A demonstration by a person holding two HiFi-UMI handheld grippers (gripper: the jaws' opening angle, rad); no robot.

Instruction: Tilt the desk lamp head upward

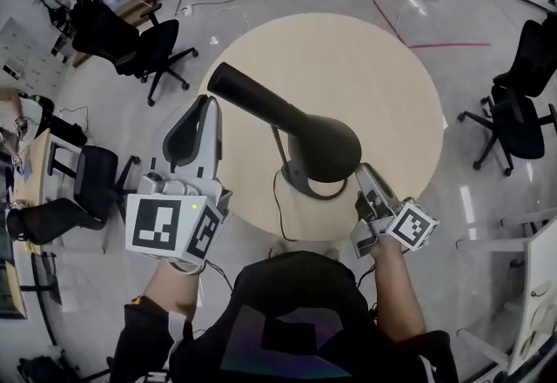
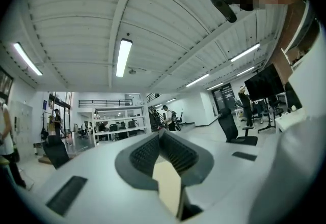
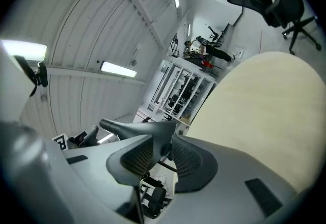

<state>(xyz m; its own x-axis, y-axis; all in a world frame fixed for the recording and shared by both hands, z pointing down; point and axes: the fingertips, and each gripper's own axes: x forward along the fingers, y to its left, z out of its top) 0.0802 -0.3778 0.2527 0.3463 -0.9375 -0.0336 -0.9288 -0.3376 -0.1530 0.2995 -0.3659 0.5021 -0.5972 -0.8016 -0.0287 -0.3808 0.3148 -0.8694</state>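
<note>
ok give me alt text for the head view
A black desk lamp stands near the front edge of a round pale table, seen from above. The right tool meets the lamp's head; the left tool hovers at the table's left edge, with office chairs around.

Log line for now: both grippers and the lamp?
left gripper: shut, empty, beside lamp head | right gripper: shut on lamp head rim | lamp base: on table

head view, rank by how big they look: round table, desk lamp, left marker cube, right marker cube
1. round table
2. desk lamp
3. left marker cube
4. right marker cube, which may look smaller only because it is farther from the camera
</note>
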